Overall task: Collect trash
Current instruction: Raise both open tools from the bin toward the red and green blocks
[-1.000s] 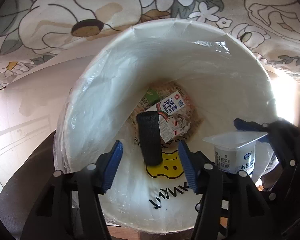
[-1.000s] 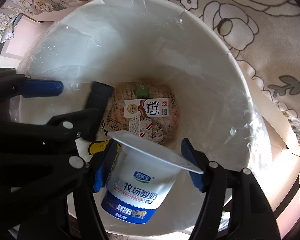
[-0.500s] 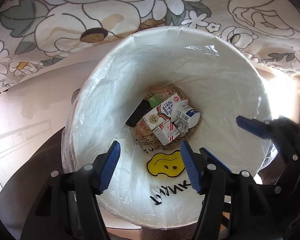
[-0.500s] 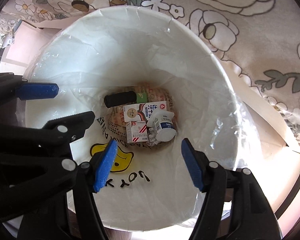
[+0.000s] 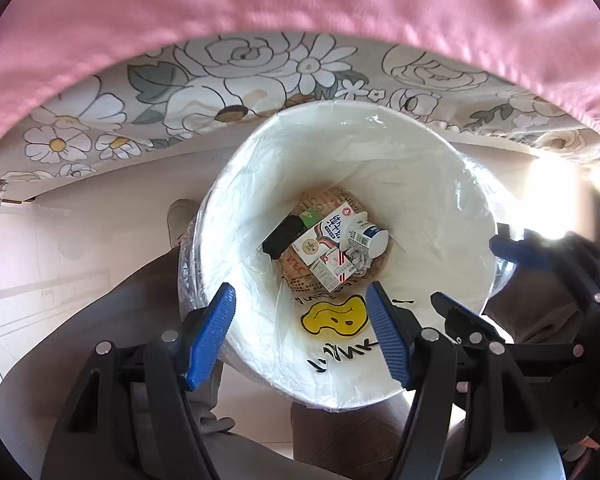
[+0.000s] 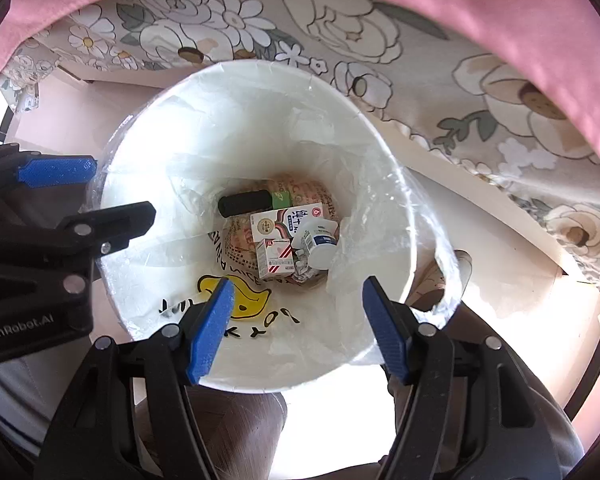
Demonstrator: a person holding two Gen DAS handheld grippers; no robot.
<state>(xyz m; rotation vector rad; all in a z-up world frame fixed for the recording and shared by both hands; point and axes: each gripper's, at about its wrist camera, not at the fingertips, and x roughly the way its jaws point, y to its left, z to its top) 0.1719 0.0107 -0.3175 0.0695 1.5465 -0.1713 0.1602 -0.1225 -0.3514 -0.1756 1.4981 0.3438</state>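
Note:
A white trash bin [image 5: 432,184] lined with clear plastic stands below both grippers; it also shows in the right wrist view [image 6: 228,120]. At its bottom lie a black cylinder [image 5: 282,236], a milk carton [image 5: 324,236], a small red-and-white carton [image 5: 334,272] and a white yogurt cup [image 5: 370,236]. The same items show in the right wrist view: cylinder [image 6: 244,204], milk carton [image 6: 286,222], yogurt cup [image 6: 318,242]. My left gripper [image 5: 300,334] is open and empty above the bin's near rim. My right gripper [image 6: 298,324] is open and empty above the bin.
A floral sheet [image 5: 228,80] hangs behind the bin under pink fabric [image 5: 300,0]. The floor [image 5: 80,232] is pale. The other gripper shows at the right in the left wrist view [image 5: 540,280] and at the left in the right wrist view [image 6: 52,220].
The black cylinder and the yogurt cup have dropped from the grippers to the bin's bottom. Both grippers have risen away from the bin; pink fabric has come into view.

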